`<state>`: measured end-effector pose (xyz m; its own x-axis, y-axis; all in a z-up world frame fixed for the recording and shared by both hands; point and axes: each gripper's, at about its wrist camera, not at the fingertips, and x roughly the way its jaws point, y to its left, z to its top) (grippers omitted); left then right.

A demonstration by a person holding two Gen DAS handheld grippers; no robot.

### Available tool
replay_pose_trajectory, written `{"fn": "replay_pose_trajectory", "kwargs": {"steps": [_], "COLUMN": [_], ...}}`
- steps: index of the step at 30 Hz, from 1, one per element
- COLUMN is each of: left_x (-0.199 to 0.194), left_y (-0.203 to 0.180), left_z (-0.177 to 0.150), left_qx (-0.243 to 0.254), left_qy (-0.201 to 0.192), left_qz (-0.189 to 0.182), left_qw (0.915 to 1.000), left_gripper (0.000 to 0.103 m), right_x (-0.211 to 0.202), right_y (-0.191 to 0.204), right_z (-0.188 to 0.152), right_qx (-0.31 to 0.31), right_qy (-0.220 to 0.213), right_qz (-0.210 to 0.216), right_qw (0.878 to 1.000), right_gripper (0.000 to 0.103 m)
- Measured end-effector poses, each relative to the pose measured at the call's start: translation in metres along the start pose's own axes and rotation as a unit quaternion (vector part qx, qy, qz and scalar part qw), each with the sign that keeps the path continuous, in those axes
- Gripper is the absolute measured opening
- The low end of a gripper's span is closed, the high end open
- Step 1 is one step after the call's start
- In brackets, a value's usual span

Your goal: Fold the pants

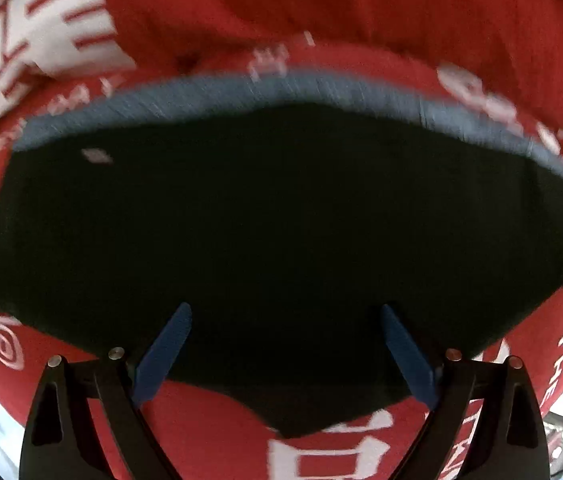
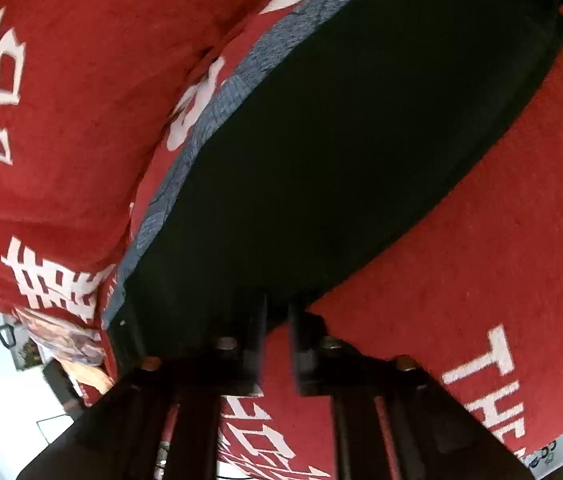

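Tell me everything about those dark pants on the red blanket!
The pants look nearly black, made of soft cloth, with a grey-blue ribbed waistband along the far edge. They lie flat and spread on a red blanket printed with white letters. The left gripper hangs open over them; the right gripper, fingers close together, sits at their near edge.

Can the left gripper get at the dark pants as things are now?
Probably yes. The left gripper has its jaws wide apart right over the dark pants, which lie flat on the red cloth. Nothing stands between them.
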<state>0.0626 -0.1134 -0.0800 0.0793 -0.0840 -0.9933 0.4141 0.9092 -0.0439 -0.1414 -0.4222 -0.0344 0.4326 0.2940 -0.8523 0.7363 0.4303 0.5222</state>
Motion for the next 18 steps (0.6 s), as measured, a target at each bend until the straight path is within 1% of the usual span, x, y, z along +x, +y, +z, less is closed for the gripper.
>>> {"fn": "replay_pose_trajectory", "kwargs": {"steps": [2, 3, 5, 6, 7, 8, 9, 10, 13, 14, 15, 16, 17, 18], "left_x": [-0.003, -0.004, -0.005, -0.005, -0.004, -0.003, -0.002, 0.000, 0.001, 0.003, 0.004, 0.004, 0.004, 0.005], "left_y": [-0.004, -0.006, -0.010, -0.012, -0.014, -0.013, -0.014, -0.015, -0.017, -0.011, -0.012, -0.012, -0.012, -0.012], "left_z": [-0.011, -0.013, -0.014, -0.014, -0.013, -0.011, -0.011, -0.009, -0.008, -0.006, -0.005, -0.005, -0.006, -0.005], "left_qx": [0.002, 0.013, 0.016, 0.014, 0.011, 0.010, 0.008, 0.005, -0.005, -0.007, -0.009, -0.011, -0.012, -0.015], "left_qy": [-0.024, -0.024, -0.022, -0.019, -0.015, -0.014, -0.013, -0.011, -0.010, -0.010, -0.009, -0.009, -0.009, -0.009], "left_qz": [0.007, 0.014, 0.019, 0.021, 0.027, 0.033, 0.034, 0.033, 0.032, 0.032, 0.034, 0.036, 0.037, 0.038], "left_qw": [0.9997, 0.9995, 0.9995, 0.9995, 0.9994, 0.9993, 0.9993, 0.9994, 0.9994, 0.9994, 0.9993, 0.9993, 0.9992, 0.9991], "left_gripper": [0.097, 0.097, 0.097, 0.097, 0.099, 0.102, 0.102, 0.102, 0.102, 0.102, 0.102, 0.102, 0.102, 0.102], "right_x": [-0.002, -0.004, -0.015, -0.028, -0.033, -0.046, -0.060, -0.071, -0.092, -0.094, -0.095, -0.094, -0.092, -0.093], "right_y": [0.001, -0.003, -0.016, -0.024, -0.020, -0.031, -0.046, -0.062, -0.100, -0.108, -0.119, -0.128, -0.133, -0.138], "right_z": [0.000, 0.001, 0.004, 0.007, 0.005, 0.010, 0.019, 0.030, 0.056, 0.062, 0.070, 0.076, 0.079, 0.081], "right_qx": [-0.029, -0.031, -0.021, -0.012, -0.004, 0.009, 0.032, 0.060, 0.112, 0.122, 0.137, 0.151, 0.158, 0.166], "right_qy": [0.001, 0.000, -0.010, -0.030, -0.051, -0.074, -0.093, -0.108, -0.143, -0.147, -0.150, -0.147, -0.145, -0.153], "right_qz": [-0.022, -0.028, -0.026, -0.039, -0.043, -0.041, -0.045, -0.050, -0.052, -0.050, -0.047, -0.040, -0.032, -0.020], "right_qw": [0.999, 0.999, 0.999, 0.999, 0.998, 0.996, 0.994, 0.991, 0.982, 0.980, 0.978, 0.977, 0.976, 0.974], "right_gripper": [0.009, 0.009, 0.009, 0.010, 0.011, 0.014, 0.020, 0.023, 0.026, 0.031, 0.040, 0.045, 0.047, 0.047]}}
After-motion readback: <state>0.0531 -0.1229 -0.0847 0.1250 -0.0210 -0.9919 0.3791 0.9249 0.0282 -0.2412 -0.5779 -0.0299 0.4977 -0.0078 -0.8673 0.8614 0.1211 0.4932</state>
